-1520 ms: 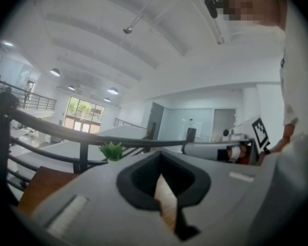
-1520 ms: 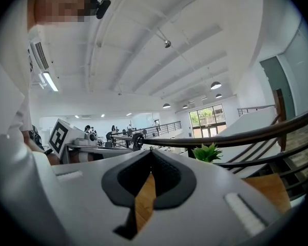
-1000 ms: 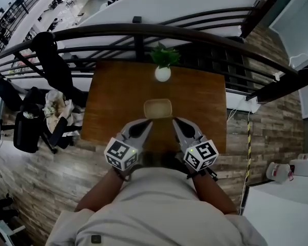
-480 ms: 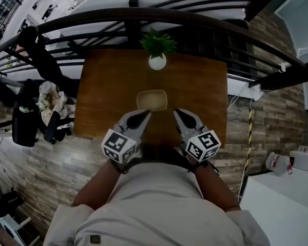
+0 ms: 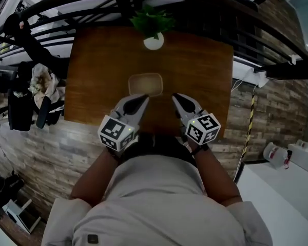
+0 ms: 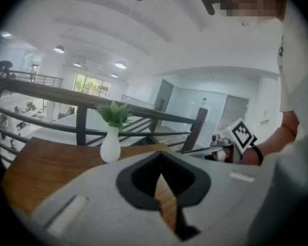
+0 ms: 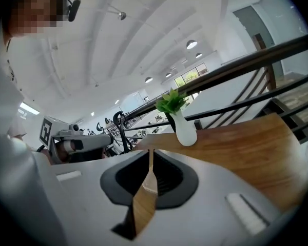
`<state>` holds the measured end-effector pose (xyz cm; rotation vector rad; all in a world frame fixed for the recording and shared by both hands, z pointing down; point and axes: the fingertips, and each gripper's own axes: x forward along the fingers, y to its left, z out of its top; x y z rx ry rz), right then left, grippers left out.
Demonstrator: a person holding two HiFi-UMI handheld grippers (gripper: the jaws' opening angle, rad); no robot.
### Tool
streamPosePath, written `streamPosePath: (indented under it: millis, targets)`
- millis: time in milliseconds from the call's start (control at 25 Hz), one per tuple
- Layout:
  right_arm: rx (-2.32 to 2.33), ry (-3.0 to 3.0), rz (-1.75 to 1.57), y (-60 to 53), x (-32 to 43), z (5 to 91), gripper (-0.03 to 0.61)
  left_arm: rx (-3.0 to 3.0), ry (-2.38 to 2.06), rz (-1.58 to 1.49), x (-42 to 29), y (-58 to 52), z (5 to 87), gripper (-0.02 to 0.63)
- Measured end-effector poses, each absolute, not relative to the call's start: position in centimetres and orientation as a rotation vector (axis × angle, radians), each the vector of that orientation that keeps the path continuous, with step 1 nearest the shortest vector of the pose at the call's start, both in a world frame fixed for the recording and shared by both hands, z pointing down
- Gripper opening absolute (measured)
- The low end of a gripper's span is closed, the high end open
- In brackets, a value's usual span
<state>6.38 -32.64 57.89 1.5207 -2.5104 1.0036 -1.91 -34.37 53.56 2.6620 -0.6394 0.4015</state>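
Table (image 5: 195,70); tray (image 5: 145,84), prob. head view only; L gripper (image 5: 143,98), R gripper (image 5: 176,97) closed, empty.

Grey left gripper (image 5: 142,98) and right gripper (image 5: 176,97); pale short-sleeved shirt (image 5: 154,204).

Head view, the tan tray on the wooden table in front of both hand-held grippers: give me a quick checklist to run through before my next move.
1. Left hand-held gripper empty: ok, jaws together, nothing between them.
2. Right hand-held gripper empty: ok, jaws together, nothing between them.
3. Jaws apart enough to take a rim: not ok, both are shut.
4. Tan tray within easy reach: ok, it lies just beyond both tips, nearer the left one.
5. Left tip clear of the tray's near edge: cannot tell, they appear very close from above.
6. White vase out of the way: ok, upright at the far edge of the wooden table, beyond the tray.
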Motion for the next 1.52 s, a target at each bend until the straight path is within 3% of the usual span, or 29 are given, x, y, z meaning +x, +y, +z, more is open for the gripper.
streamPosePath:
  millis: [640,1520]
  targets:
    - [1.195,-2.462,1.362,-33.9,6.5,70.5,0.081,2.516,-0.67,0.557,1.6,-35.9,64.6,0.003]
    - [1.048,-2.345,1.607,-34.7,4.8,80.3,0.081,2.408,-0.652,0.645,1.4,-35.8,71.3,0.003]
